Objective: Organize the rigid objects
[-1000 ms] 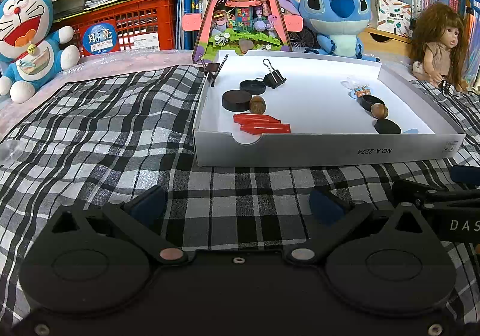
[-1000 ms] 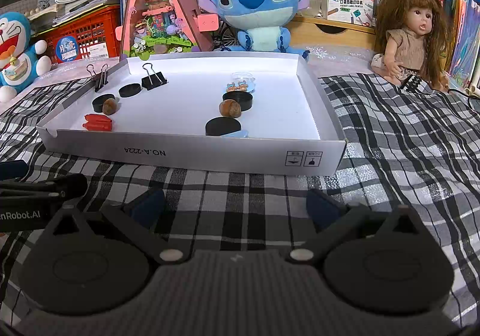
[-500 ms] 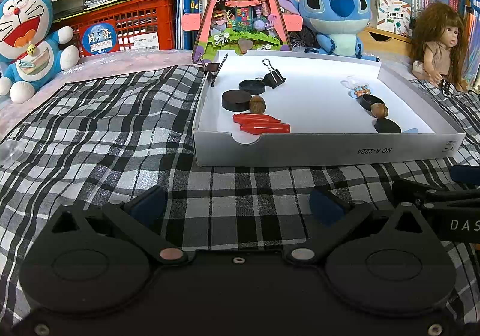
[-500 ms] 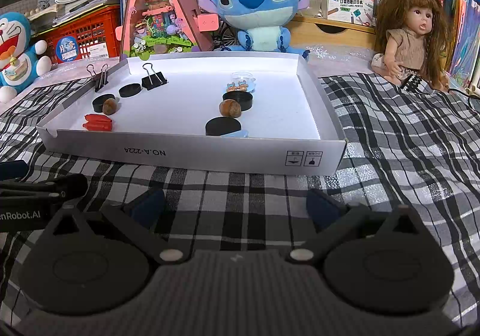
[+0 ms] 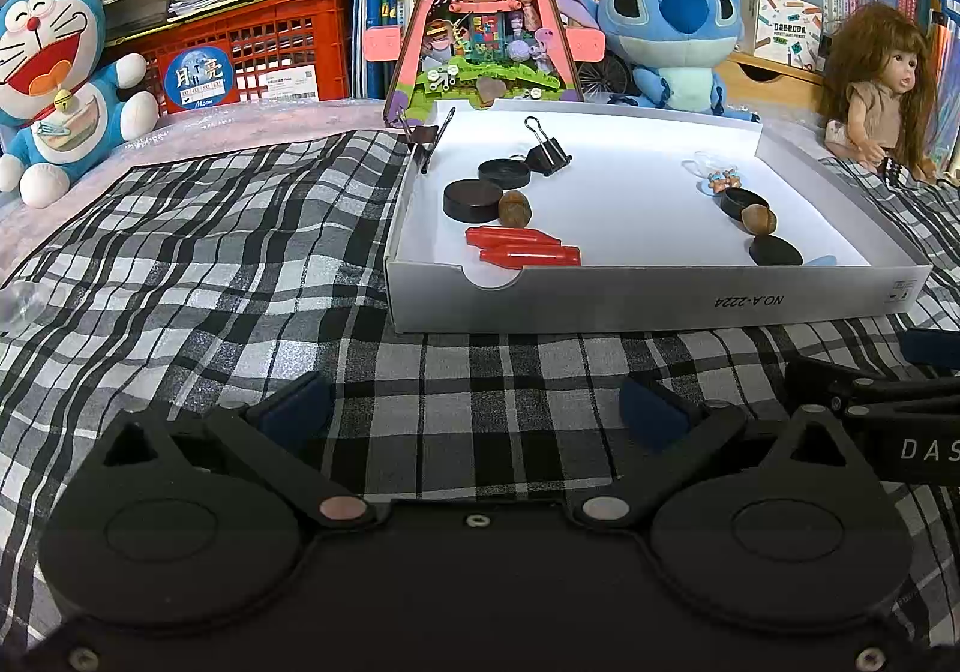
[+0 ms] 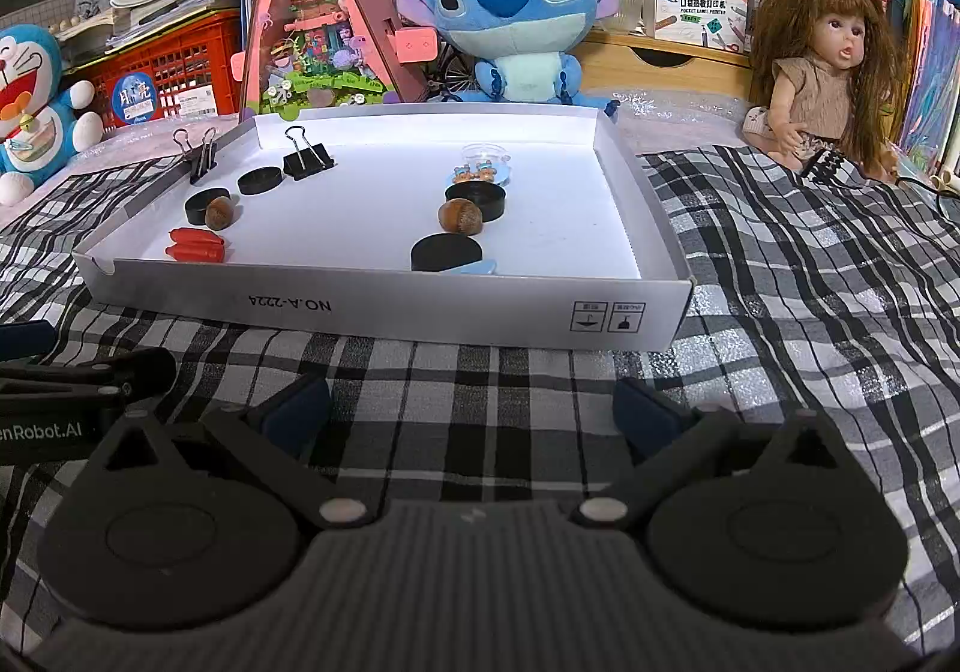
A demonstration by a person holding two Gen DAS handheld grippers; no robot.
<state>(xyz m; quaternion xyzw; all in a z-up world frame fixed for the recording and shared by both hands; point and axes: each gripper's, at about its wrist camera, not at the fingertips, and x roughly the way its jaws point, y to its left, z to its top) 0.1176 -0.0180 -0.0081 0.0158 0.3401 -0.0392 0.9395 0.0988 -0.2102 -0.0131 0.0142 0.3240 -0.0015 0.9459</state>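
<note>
Left claw: my left claw point(image 5: 474, 408) rests low over the checked cloth point(image 5: 210, 264), fingers spread wide, gripping nothing.
Right claw: my right claw point(image 6: 474, 408) sits the same way, spread and empty; in the left wrist view its body shows at the right edge.
Tray: a shallow white box tray point(image 5: 660, 300) lies on the cloth just ahead of both claws, its near wall facing me.
Left group in tray: two black discs point(image 5: 473, 200), a brown nut point(image 5: 515, 208) touching the nearer disc, two red capsules point(image 5: 528, 255) side by side, and a black binder clip point(image 5: 546, 153).
Right group in tray: a black ring cap point(image 6: 477, 198), a second nut point(image 6: 459, 216) against it, a flat black disc point(image 6: 446, 255), and a small clear charm point(image 6: 483, 162) behind.
Tray edge: another binder clip point(image 5: 423, 135) is clamped on the left rim.
In the way: only the tray's near wall stands between my claws and the objects.
Behind: a blue plush point(image 6: 516, 18), a doll point(image 6: 822, 72), a pink triangular toy house point(image 5: 480, 12), a red crate point(image 5: 258, 48).
Change: nothing has moved since a second ago; both claws are as they were.
</note>
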